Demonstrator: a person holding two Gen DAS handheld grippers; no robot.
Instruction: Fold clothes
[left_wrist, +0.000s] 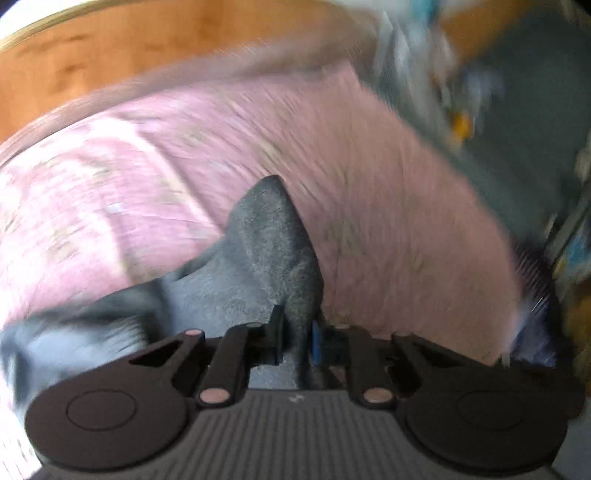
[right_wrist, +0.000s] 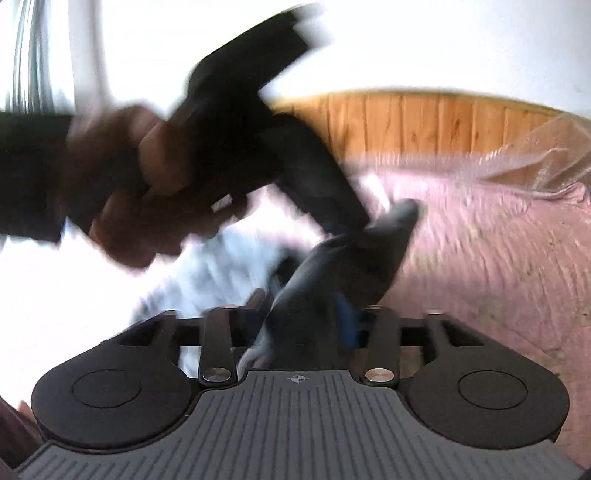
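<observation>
Clearly both grippers have hold of the same grey garment (left_wrist: 266, 258), which hangs between them above a pink bedspread (left_wrist: 369, 184). From the left wrist camera, the left gripper (left_wrist: 295, 332) has its jaws nearly together with a fold of the grey cloth pinched between them; the cloth rises straight ahead of the fingertips into a pointed peak and also trails off to the left of the gripper, where it blurs into a paler patch. The pink bedspread fills most of the view behind it, and a wooden headboard (left_wrist: 110, 66) curves along the top.

From the right wrist camera, the right gripper (right_wrist: 310, 321) is likewise clamped on the grey garment (right_wrist: 369, 258), which bunches up between the fingers and leads up and to the right toward a dark tip. Just beyond that bunch, the left gripper (right_wrist: 343, 218) meets the same cloth from above, gripped by the person's left hand (right_wrist: 147, 184), which is blurred. The pink bedspread (right_wrist: 480, 258) lies to the right and a wood-panelled headboard (right_wrist: 424, 122) stands behind it. A clear plastic sheet (right_wrist: 546, 155) lies crumpled at the bed's far right edge.
</observation>
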